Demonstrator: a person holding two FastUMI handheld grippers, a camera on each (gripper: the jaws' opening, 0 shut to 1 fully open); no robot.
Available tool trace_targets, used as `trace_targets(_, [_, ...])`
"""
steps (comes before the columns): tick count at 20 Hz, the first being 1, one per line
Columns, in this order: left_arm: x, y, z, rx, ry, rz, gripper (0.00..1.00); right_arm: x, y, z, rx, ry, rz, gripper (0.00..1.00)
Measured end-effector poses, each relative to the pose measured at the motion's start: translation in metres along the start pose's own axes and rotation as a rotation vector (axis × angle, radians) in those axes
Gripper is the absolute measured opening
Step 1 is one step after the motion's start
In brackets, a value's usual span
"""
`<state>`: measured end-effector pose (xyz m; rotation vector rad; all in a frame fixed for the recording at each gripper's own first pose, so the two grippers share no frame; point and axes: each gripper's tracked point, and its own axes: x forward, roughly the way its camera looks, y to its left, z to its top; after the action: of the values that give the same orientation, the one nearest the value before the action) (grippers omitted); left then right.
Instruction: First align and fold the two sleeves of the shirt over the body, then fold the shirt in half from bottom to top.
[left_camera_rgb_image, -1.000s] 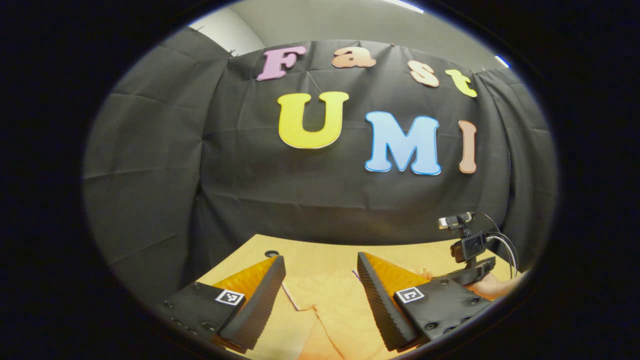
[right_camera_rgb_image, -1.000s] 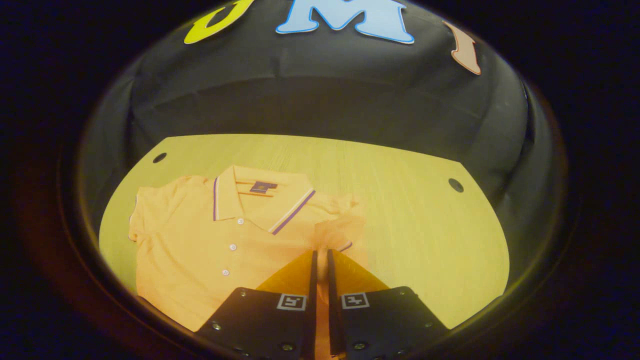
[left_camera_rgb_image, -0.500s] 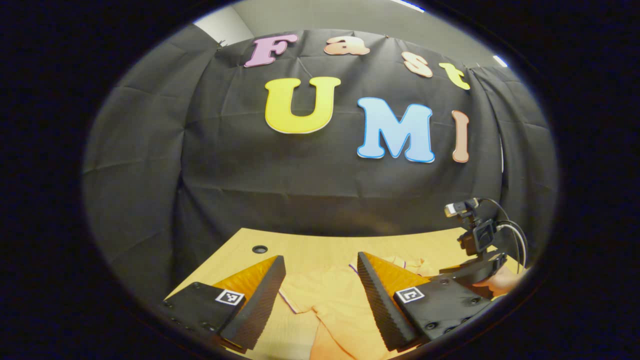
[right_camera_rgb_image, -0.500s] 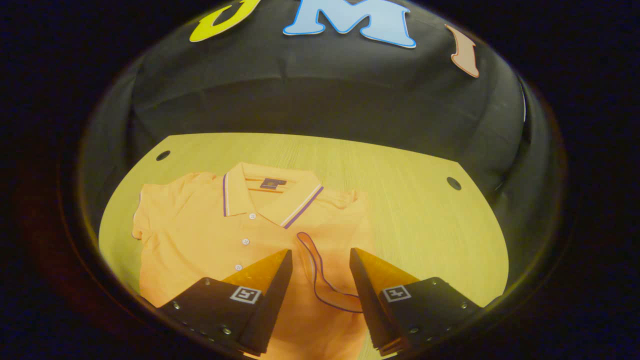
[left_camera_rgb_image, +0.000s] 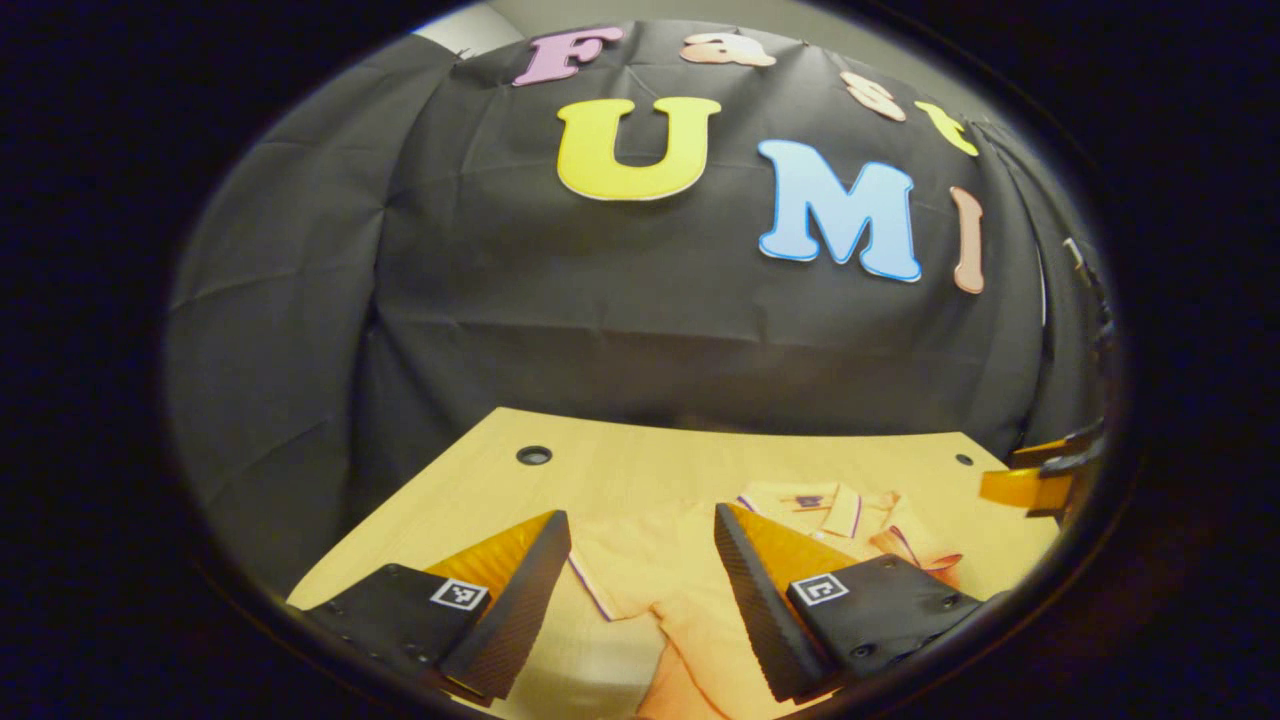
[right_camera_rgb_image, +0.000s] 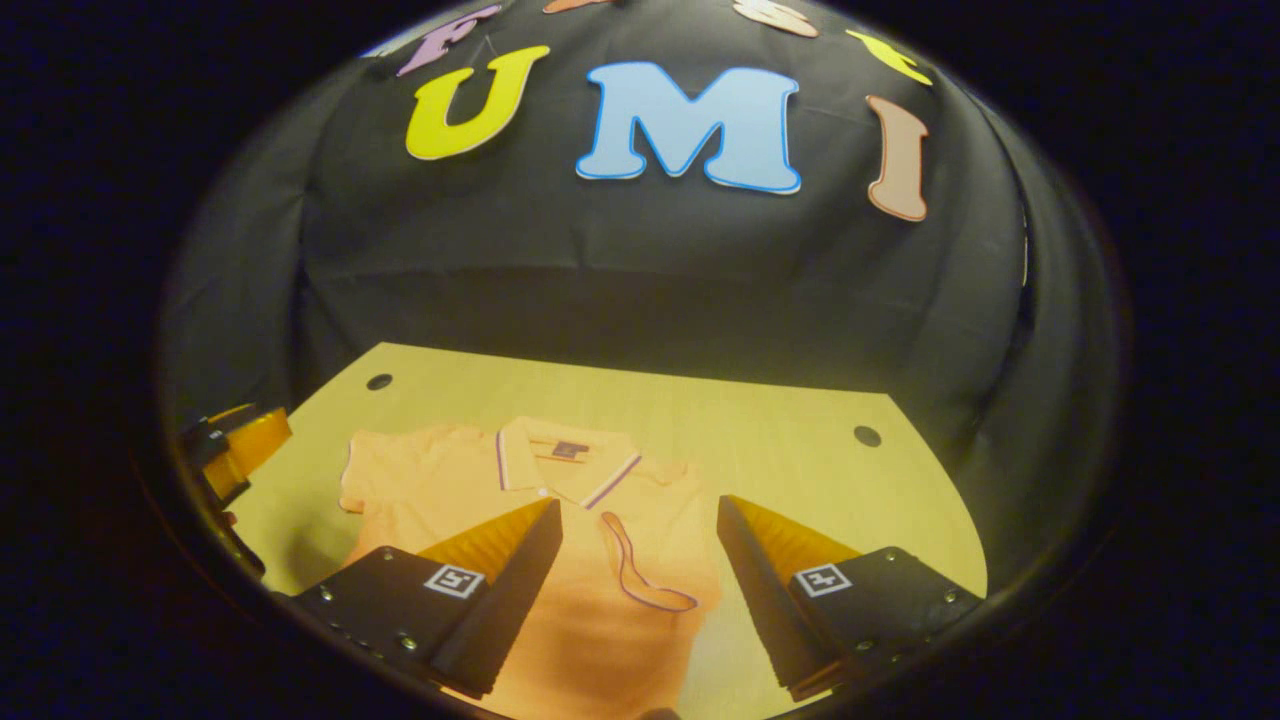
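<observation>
Right gripper (right_camera_rgb_image: 640, 560) released sleeve (right_camera_rgb_image: 640, 565), now parted

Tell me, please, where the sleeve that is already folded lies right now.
In the right gripper view the folded sleeve lies on the shirt body, just below the collar, between the open right gripper fingers.

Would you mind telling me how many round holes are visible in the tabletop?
2. In the right gripper view, one hole sits near the table's far left corner, beyond the shirt's sleeve; the other hole is near the far right corner. The grippers or the shirt may hide others.
</observation>
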<state>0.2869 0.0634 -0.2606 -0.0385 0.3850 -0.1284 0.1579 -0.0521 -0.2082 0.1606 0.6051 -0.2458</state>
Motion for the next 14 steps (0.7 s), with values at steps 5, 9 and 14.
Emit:
trace_targets(5, [0.051, 0.017, -0.035, 0.014, 0.077, 0.029, 0.94, -0.059, 0.000, 0.010, -0.048, -0.081, -0.011, 0.97])
trace_targets(9, [0.087, 0.026, -0.065, 0.000, 0.149, 0.032, 0.94, -0.098, 0.006, 0.003, -0.053, -0.101, -0.021, 0.96])
trace_targets(14, [0.114, 0.041, -0.094, -0.018, 0.207, 0.063, 0.94, -0.128, 0.018, -0.012, -0.027, -0.082, -0.033, 0.96])
